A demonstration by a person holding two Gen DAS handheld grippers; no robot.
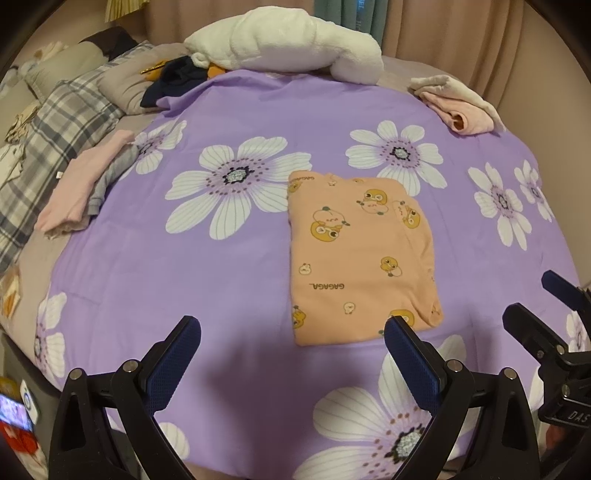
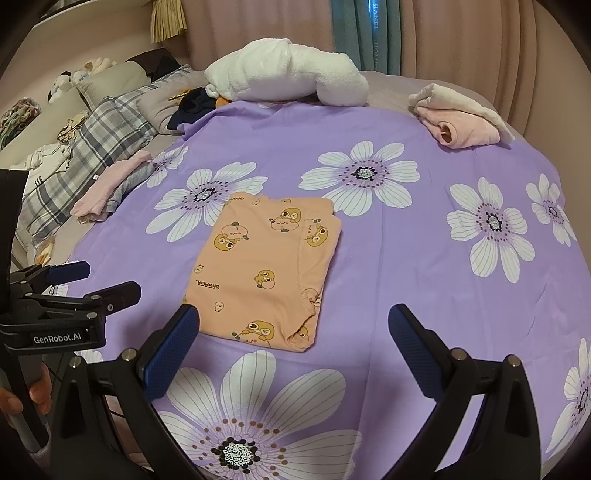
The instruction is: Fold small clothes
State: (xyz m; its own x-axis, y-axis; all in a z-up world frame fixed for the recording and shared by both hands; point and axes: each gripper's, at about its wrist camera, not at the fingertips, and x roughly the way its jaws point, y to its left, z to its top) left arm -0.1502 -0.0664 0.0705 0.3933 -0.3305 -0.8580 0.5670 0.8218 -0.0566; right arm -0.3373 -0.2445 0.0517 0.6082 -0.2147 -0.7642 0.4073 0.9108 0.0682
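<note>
Peach child's garment [image 2: 258, 269], folded into a flat rectangle, lies at mid-spread on a purple bedspread [image 2: 406, 258] with white daisy print; duck cartoons and the repeated word "GAGAGA" are readable on the fabric. Left gripper [image 1: 291, 332]: blue-padded fingers spread wide, holding nothing, hovering near the garment's near edge. Right gripper [image 2: 291, 321]: fingers likewise apart, empty, just short of the same edge. The left unit's body bears "GenRobot.AI" in the right wrist view. Also present: pink folded pile [image 2: 461, 125] at far right, pink-and-grey folded pile [image 1: 81, 184] at left, white plush bundle [image 1: 288, 44], plaid pillow [image 1: 55, 122], teal curtain [image 2: 365, 33] with unreadable lettering.
</note>
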